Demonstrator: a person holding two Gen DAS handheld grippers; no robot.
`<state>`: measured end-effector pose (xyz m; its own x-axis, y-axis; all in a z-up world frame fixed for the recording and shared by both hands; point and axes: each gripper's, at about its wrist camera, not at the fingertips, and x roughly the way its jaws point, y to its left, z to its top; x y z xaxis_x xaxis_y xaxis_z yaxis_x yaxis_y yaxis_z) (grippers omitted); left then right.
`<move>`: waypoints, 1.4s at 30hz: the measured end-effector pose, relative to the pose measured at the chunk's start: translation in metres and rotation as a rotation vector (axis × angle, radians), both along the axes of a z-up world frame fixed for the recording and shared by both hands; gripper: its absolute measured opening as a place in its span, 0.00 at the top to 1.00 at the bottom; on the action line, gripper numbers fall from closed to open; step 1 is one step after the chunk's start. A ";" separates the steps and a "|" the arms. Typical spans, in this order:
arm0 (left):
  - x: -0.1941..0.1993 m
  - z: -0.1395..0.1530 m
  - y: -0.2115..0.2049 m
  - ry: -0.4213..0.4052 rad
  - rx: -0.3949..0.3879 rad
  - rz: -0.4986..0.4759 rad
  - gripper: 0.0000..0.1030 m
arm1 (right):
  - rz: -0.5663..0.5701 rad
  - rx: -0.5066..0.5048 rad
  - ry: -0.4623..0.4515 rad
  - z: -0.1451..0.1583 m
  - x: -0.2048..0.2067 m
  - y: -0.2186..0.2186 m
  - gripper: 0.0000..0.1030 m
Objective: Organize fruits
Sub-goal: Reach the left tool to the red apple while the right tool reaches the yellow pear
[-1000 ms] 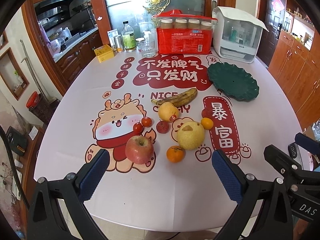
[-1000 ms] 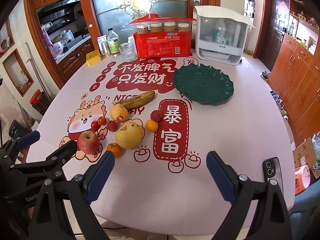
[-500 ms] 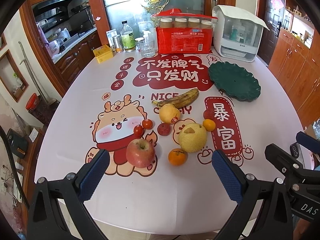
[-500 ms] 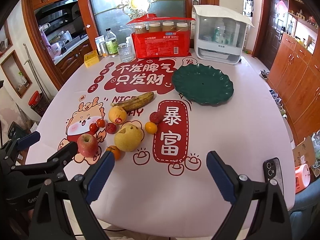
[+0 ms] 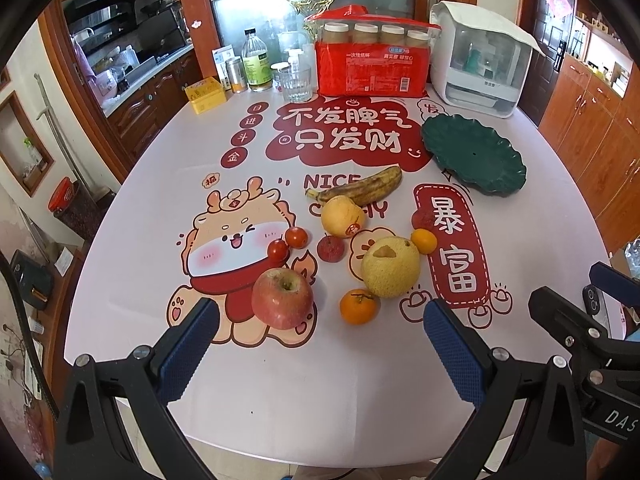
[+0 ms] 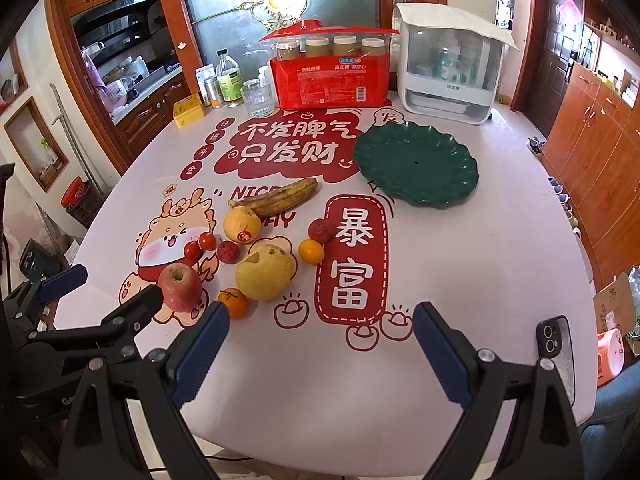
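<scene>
Fruit lies loose in the middle of the printed tablecloth: a red apple [image 5: 282,298], a yellow pear [image 5: 390,267], a small orange [image 5: 359,306], a brown-spotted banana [image 5: 362,190], two cherry tomatoes [image 5: 287,243] and several more small fruits. An empty dark green leaf-shaped plate [image 5: 474,154] sits at the far right. My left gripper [image 5: 320,340] hovers open just short of the apple and the small orange. My right gripper [image 6: 320,338] is open too, over bare cloth to the right of the fruit, with the plate [image 6: 416,168] far ahead.
At the table's far edge stand a red pack of paper cups [image 5: 372,62], a white appliance [image 5: 478,58], a glass [image 5: 295,84], bottles and a yellow box [image 5: 205,95]. A phone [image 6: 556,356] lies near the right front edge. Wooden cabinets line the room's right side.
Both grippers have moved slightly forward toward the fruit, which now looks a little nearer. Nothing on the table has shifted, and both stay open.
</scene>
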<state>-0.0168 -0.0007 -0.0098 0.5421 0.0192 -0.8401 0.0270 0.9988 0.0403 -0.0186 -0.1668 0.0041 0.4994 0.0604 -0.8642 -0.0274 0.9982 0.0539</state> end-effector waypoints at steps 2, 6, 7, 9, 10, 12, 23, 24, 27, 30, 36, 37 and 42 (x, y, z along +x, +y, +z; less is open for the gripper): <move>0.003 -0.004 0.003 0.014 -0.007 0.000 0.01 | 0.007 0.003 0.008 -0.003 0.002 0.003 0.09; 0.011 -0.014 0.010 0.043 -0.025 0.001 0.01 | 0.033 0.015 0.041 -0.012 0.010 0.010 0.09; 0.014 -0.017 0.013 0.052 -0.029 0.007 0.01 | 0.041 0.016 0.050 -0.015 0.012 0.012 0.09; 0.020 -0.023 0.021 0.071 -0.037 0.030 0.01 | 0.056 0.016 0.064 -0.020 0.017 0.017 0.09; 0.023 -0.026 0.026 0.081 -0.044 0.043 0.01 | 0.063 0.016 0.069 -0.022 0.019 0.019 0.09; 0.030 -0.036 0.039 0.115 -0.066 0.079 0.01 | 0.072 0.018 0.083 -0.027 0.025 0.022 0.09; 0.057 -0.081 0.088 0.230 -0.055 0.190 0.01 | 0.083 0.024 0.151 -0.061 0.065 0.038 0.09; 0.060 -0.085 0.091 0.241 -0.057 0.195 0.01 | 0.086 0.026 0.159 -0.065 0.067 0.040 0.09; 0.068 -0.096 0.096 0.271 -0.078 0.199 0.02 | 0.096 0.034 0.184 -0.076 0.075 0.044 0.09; 0.075 -0.108 0.097 0.303 -0.093 0.194 0.01 | 0.099 0.040 0.212 -0.089 0.083 0.047 0.09; 0.089 -0.130 0.089 0.356 -0.153 0.158 0.01 | 0.075 0.074 0.278 -0.118 0.099 0.044 0.14; 0.090 -0.132 0.088 0.359 -0.156 0.153 0.01 | 0.073 0.078 0.287 -0.123 0.101 0.044 0.14; 0.097 -0.142 0.079 0.378 -0.154 0.121 0.01 | 0.079 0.123 0.320 -0.138 0.107 0.047 0.18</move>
<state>0.0805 0.0787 -0.1522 0.1972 -0.0772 -0.9773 -0.1066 0.9893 -0.0997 0.0886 -0.1201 -0.1337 0.1942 0.2013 -0.9601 -0.0668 0.9792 0.1918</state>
